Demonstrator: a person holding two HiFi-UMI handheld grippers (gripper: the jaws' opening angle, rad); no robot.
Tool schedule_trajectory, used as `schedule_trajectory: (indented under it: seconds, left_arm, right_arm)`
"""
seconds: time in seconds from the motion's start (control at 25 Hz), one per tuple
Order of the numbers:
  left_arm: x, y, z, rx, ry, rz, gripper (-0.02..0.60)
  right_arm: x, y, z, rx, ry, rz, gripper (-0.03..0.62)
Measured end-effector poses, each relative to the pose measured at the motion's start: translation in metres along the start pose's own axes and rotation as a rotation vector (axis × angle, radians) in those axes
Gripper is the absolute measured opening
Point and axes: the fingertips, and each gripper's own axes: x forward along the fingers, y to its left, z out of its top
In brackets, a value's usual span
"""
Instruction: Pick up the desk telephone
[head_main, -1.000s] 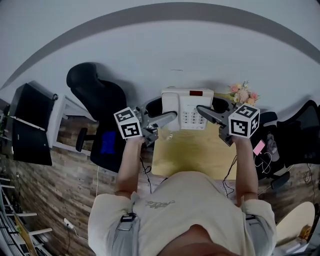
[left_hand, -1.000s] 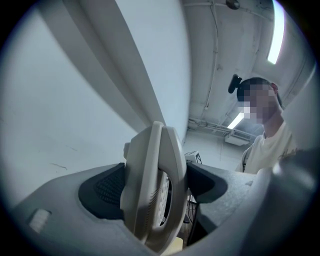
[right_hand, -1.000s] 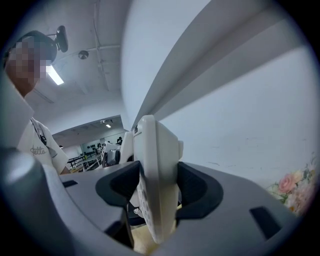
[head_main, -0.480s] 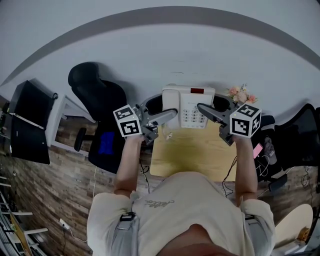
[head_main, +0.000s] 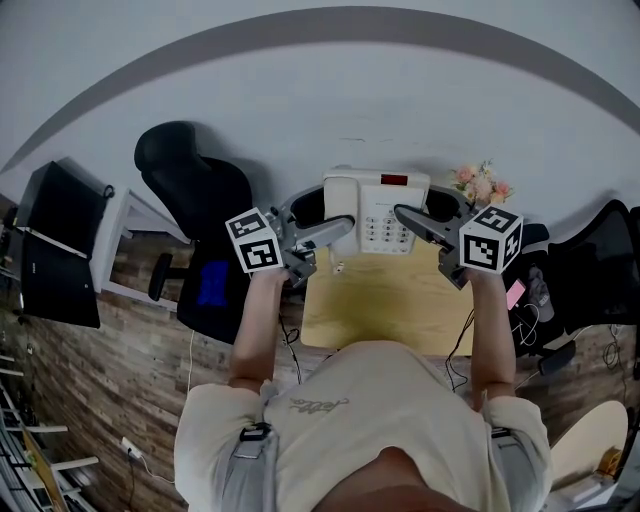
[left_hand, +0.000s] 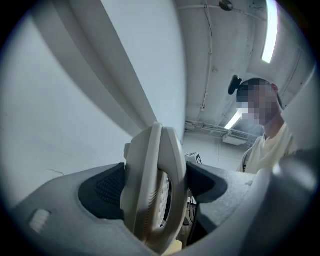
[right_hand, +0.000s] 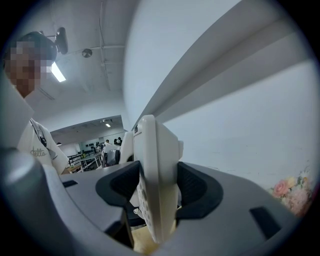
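The cream desk telephone (head_main: 375, 212), with its keypad and a red display, hangs above the light wooden desk (head_main: 385, 300), gripped from both sides. My left gripper (head_main: 322, 222) is shut on its left end, where the handset lies. My right gripper (head_main: 420, 218) is shut on its right end. In the left gripper view the telephone (left_hand: 152, 190) stands edge-on, pressed between the dark pads (left_hand: 102, 192). In the right gripper view the telephone (right_hand: 156, 185) is clamped edge-on in the same way between the pads (right_hand: 195, 190).
A black office chair (head_main: 190, 185) stands left of the desk, and a dark monitor (head_main: 60, 250) lies further left. Pink flowers (head_main: 483, 186) sit at the desk's back right corner. Cables and a pink item (head_main: 517, 295) lie at the right, beside another dark chair (head_main: 600, 255).
Both grippers and the telephone between them have risen very slightly; the grip on each end is unchanged.
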Motion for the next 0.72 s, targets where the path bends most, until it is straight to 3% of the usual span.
schedule_trajectory:
  seconds: [0.72]
  left_arm:
    - [0.0002,0.0047,-0.0053,-0.022,0.006,-0.001,0.379]
  right_arm:
    - [0.0014,-0.0032,-0.0047,0.011,0.013,-0.011,0.229]
